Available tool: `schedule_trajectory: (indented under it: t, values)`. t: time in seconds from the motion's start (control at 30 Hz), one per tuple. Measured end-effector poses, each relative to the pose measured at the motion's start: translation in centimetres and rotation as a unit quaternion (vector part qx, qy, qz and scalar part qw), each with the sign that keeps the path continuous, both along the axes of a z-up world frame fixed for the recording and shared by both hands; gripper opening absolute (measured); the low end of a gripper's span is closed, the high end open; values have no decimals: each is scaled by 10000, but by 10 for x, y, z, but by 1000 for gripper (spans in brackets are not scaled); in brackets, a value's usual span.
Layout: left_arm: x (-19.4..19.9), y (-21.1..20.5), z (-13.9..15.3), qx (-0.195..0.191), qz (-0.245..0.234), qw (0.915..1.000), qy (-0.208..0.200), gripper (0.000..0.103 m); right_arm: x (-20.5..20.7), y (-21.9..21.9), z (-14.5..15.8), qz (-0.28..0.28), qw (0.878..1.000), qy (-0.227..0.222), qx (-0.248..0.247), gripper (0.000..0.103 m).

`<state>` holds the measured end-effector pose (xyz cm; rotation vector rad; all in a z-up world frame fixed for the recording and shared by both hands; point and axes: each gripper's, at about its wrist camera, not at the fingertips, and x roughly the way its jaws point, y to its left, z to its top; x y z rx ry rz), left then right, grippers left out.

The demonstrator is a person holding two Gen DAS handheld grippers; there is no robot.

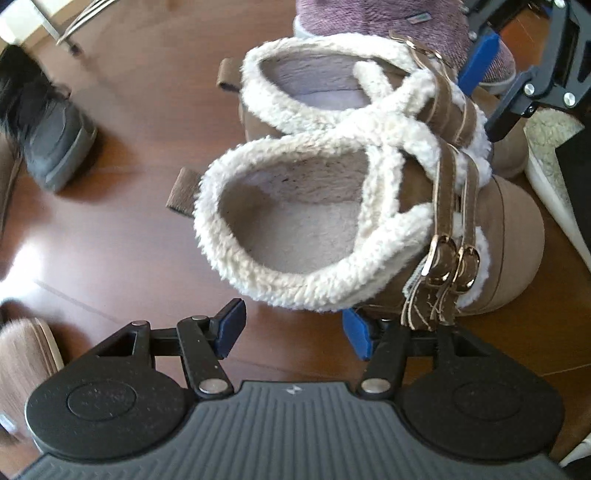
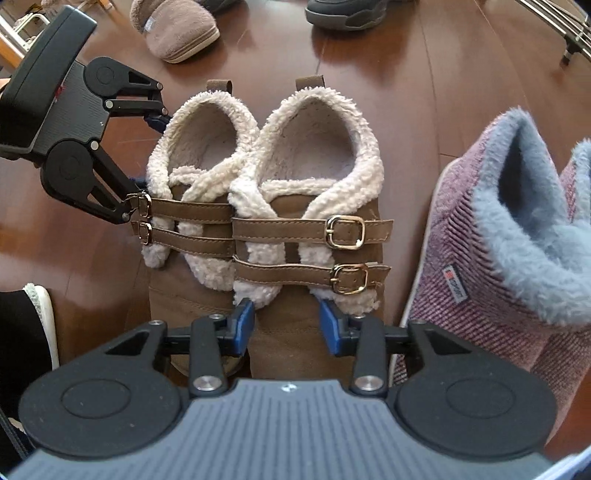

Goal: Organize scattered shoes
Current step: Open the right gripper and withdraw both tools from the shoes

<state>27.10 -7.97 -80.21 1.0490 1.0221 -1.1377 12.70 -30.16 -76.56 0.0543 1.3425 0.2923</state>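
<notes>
Two brown fleece-lined boots with double buckle straps stand side by side on the wooden floor. In the right wrist view my right gripper [image 2: 288, 323] is above the toe of the right-hand boot [image 2: 317, 155]. Its blue pads press into the upper just below the lower strap. My left gripper [image 2: 142, 168] is against the outer side of the left-hand boot [image 2: 192, 295], open, one finger by the collar and one by the buckles. In the left wrist view that boot [image 1: 295, 206] lies just ahead of the left gripper [image 1: 293, 328], with only floor between the pads. The other boot [image 1: 314, 81] is behind it, with the right gripper [image 1: 480, 99] over its front.
A purple slipper boot with blue fur [image 2: 498, 258] stands close on the right of the pair. A taupe slipper [image 2: 177, 33] and a dark sneaker [image 2: 343, 14] lie farther off. A grey shoe with black fur [image 1: 51, 140] and a white shoe [image 1: 546, 155] flank the boots. Metal rack legs [image 2: 576, 33] stand nearby.
</notes>
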Motion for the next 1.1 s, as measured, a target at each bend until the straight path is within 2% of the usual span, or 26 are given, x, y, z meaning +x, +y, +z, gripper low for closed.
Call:
schedule_trajectory:
  t: [0.27,0.33,0.4,0.53,0.6,0.77,0.83,0.9,1.0,1.07,1.1]
  values:
    - [4,-13,-3,14,-67,9999,-116,61,-3,-3,-1,-122,9998,125,-100,47]
    - [9,-4,0,-60,143,9999,31,61,-2,-4,0,-147,9997,175,-110,48]
    - [16,13,4,-128,457,9983,342,65,-1,-7,5,-189,9997,169,-73,49]
    - [33,50,9,-92,1213,9896,767,65,1,-22,28,-391,9989,-93,237,57]
    - [42,68,16,-169,1533,9842,872,65,6,-31,37,-570,9971,-209,449,57]
    - [70,101,47,-717,2251,9669,960,66,25,-41,51,-790,9891,-493,1138,62]
    - [76,108,58,-812,2486,9613,871,66,35,-39,51,-819,9868,-517,1300,65]
    - [84,96,67,-771,2641,9584,756,66,58,-36,50,-680,9871,-498,1364,65]
    - [98,80,82,-674,2731,9576,617,66,97,-34,54,-241,9922,-458,1134,65]
    - [103,75,97,-593,2771,9574,561,66,125,-30,73,60,9939,-468,1001,65]
    - [113,75,114,-538,2878,9547,529,66,137,-29,86,211,9936,-526,982,65]
